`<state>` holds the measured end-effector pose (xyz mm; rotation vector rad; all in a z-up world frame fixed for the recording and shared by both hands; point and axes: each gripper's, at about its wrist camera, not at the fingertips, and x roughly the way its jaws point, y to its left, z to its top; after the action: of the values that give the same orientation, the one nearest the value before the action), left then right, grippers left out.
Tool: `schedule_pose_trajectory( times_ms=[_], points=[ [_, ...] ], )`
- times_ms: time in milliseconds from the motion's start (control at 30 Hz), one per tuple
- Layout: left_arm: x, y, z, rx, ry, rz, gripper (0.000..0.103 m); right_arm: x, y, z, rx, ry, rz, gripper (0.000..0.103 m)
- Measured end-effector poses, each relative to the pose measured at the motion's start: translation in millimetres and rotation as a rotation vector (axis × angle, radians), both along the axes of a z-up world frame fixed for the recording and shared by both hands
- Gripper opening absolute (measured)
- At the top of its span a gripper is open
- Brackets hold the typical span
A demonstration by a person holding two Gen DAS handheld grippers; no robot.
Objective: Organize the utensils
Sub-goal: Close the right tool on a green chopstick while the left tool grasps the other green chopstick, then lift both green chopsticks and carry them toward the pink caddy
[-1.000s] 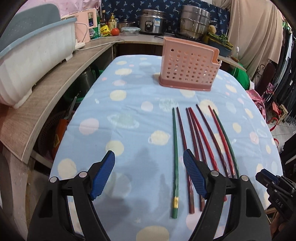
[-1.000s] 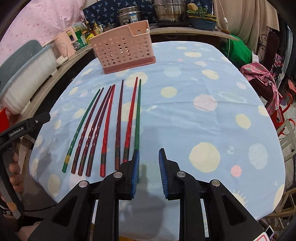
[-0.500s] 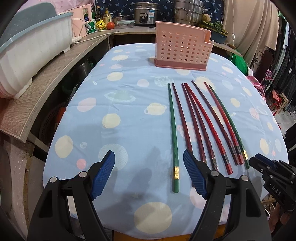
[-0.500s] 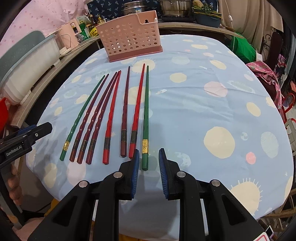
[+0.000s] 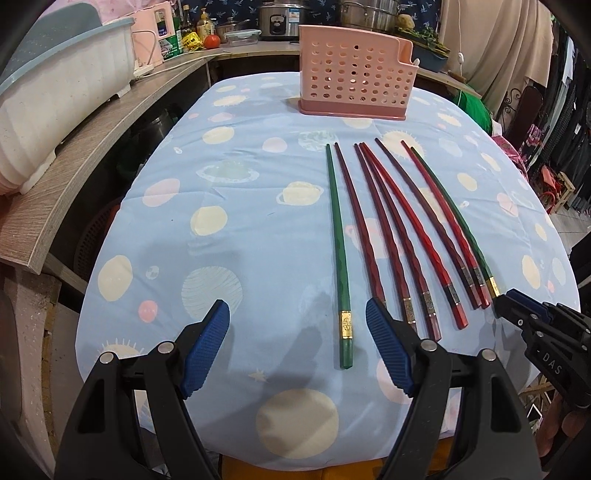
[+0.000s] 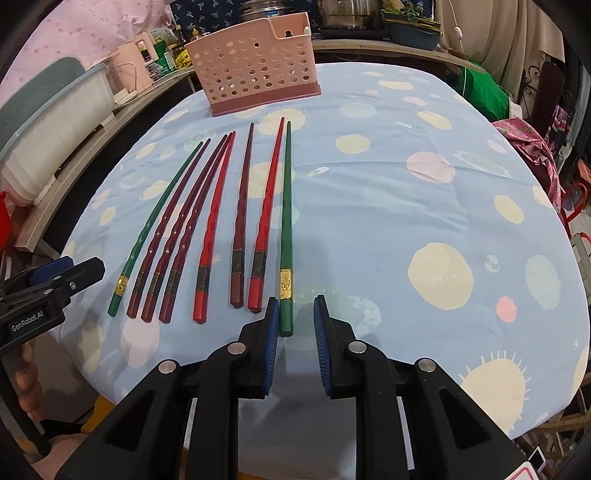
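Several chopsticks, green, red and dark red, lie side by side on the blue planet-print tablecloth. A pink perforated utensil holder stands at the far end; it also shows in the right wrist view. My left gripper is wide open near the table's front edge, with the butt of the leftmost green chopstick between its fingers. My right gripper is open a little, with the butt of the rightmost green chopstick between its fingertips, not clamped. The right gripper also shows in the left wrist view.
A wooden counter runs along the left with a white tub on it. Pots, a rice cooker and bottles stand behind the holder. Chairs and clothes crowd the right side. The left gripper's tip shows in the right wrist view.
Both grippers have drawn back toward the table's front edge, so the chopstick butts now lie near or between the fingertips. The right gripper has opened slightly. The chopsticks have not moved.
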<state>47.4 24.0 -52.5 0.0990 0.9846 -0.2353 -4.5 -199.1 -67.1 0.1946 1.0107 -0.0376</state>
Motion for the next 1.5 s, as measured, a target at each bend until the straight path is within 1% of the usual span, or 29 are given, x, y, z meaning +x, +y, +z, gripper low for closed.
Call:
schedule_pose_trajectory(
  times_ms=[267,500,633,733,833,933,1033,1100,1200,1233,1267,1500],
  points=[
    [-2,-6,-5,0.005,0.015,-0.023,0.072,0,-2,-2,-0.006,-0.003,-0.009,0.010],
    [-2,-10,-12,0.012,0.036,-0.035,0.072,-1,-2,-2,-0.007,-0.005,-0.010,0.009],
    [-1,-10,-17,0.013,0.058,-0.035,0.069,-1,-2,-2,-0.008,-0.007,-0.010,0.009],
    [0,-10,-21,0.011,0.075,-0.038,0.059,-1,-2,-2,-0.007,-0.006,-0.010,0.009],
    [0,-10,-24,0.007,0.089,-0.041,0.053,-1,-2,-2,-0.008,-0.006,-0.010,0.009],
    [-1,-10,-24,0.010,0.087,-0.042,0.046,-1,-2,-2,-0.010,-0.007,-0.009,0.009],
    [-1,-10,-24,0.013,0.083,-0.040,0.036,-1,-3,-2,-0.012,-0.008,-0.009,0.009],
    [-1,-10,-24,0.010,0.082,-0.041,0.031,-1,-3,-2,-0.011,-0.007,-0.009,0.009],
    [-2,-10,-24,0.005,0.081,-0.048,0.017,-1,-2,-2,-0.011,-0.008,-0.009,0.009],
    [-1,-10,-24,0.003,0.083,-0.052,0.009,-1,-3,-2,-0.009,-0.008,-0.010,0.009],
    [-1,-10,-24,0.001,0.084,-0.054,0.008,-1,-3,-2,-0.010,-0.007,-0.009,0.008],
    [-1,-9,-19,-0.018,0.080,-0.053,0.007,0,-5,3,-0.005,-0.016,-0.013,0.007]
  ],
)
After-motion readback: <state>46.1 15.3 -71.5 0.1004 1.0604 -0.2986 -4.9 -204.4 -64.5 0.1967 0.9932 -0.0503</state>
